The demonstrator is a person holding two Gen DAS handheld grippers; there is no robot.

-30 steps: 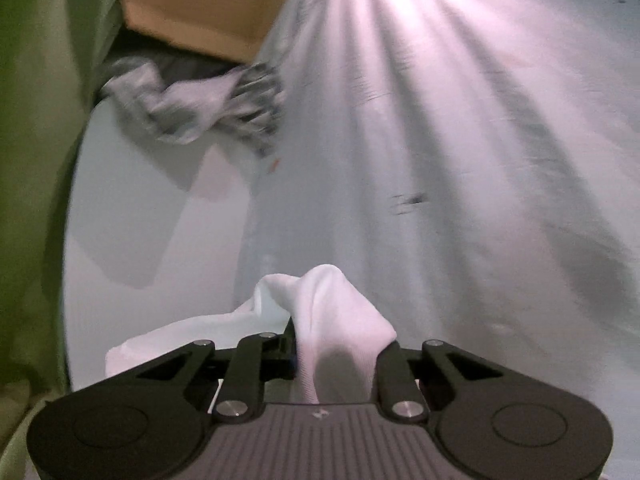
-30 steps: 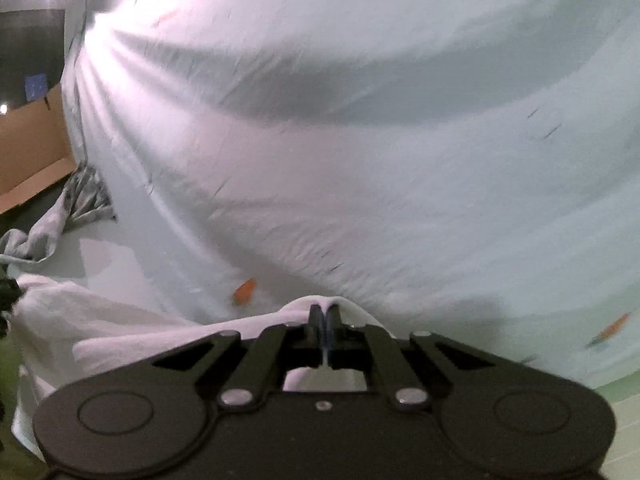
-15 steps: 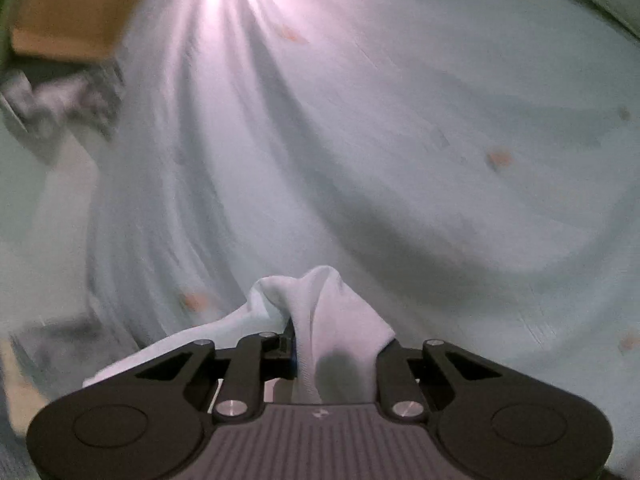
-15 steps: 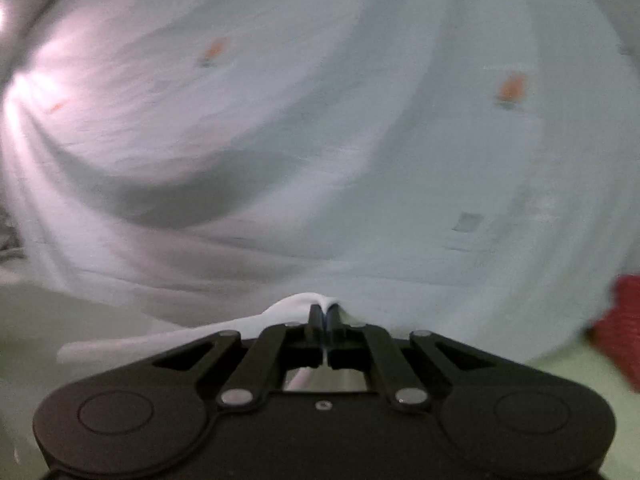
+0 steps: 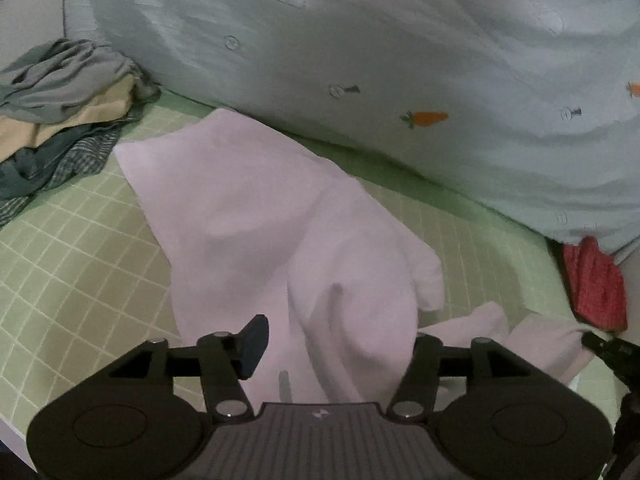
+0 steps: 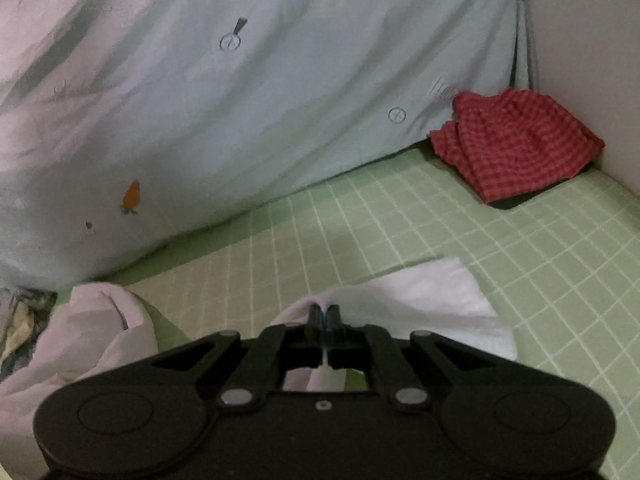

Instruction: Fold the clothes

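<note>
A white garment (image 5: 248,208) lies spread on the green checked mat (image 5: 72,264). In the left wrist view my left gripper (image 5: 338,336) hovers just over its near edge. Its jaws are opening, and a loose fold of the cloth stands between the fingers (image 5: 253,342) without being pinched. My right gripper (image 6: 324,316) is shut on another edge of the white garment (image 6: 436,300), low over the mat. That gripper's tip also shows at the far right of the left wrist view, with cloth pinched in it.
A pale blue sheet with carrot prints (image 5: 400,40) hangs along the back of the mat. A pile of grey, beige and checked clothes (image 5: 60,100) sits at the left. A red checked cloth (image 6: 516,140) lies in the right corner against a white wall (image 6: 580,40).
Both grippers swung down from facing the blue sheet to the green mat, laying the white garment out. The left jaws went from pinching the cloth to apart; the right stayed shut.
</note>
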